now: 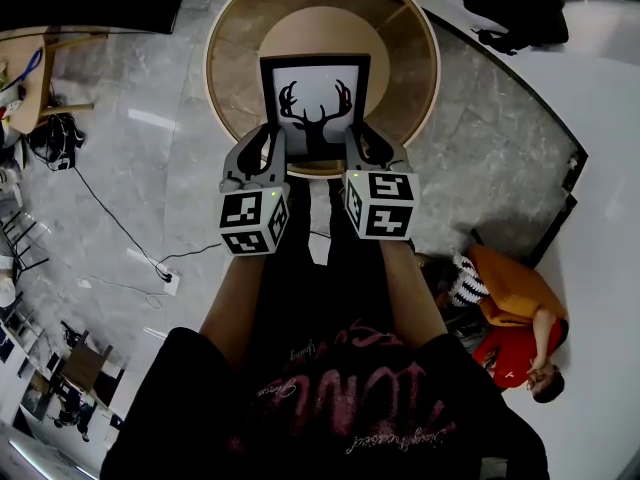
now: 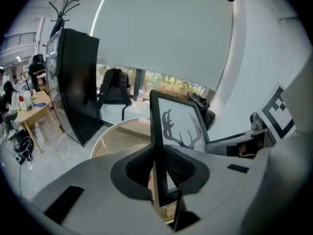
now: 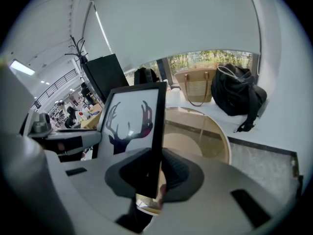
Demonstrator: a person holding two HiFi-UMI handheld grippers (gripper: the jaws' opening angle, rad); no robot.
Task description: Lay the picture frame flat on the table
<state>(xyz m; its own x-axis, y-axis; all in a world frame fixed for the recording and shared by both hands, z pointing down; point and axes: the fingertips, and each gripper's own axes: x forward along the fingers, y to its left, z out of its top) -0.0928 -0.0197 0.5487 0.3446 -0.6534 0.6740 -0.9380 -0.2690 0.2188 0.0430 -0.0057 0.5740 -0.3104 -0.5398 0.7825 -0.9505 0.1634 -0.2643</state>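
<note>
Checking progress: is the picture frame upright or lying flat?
Upright, not flat: both gripper views show the picture frame vertical, its sides clamped by the left gripper and right gripper.

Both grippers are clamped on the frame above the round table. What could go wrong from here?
1. The left gripper and right gripper each pinch only a thin side edge of the picture frame, low down; it may slip or swing as it is tilted.
2. If the two tilt unevenly, the frame could twist.
3. The table top looks like glass; a hard landing might chip it.
</note>
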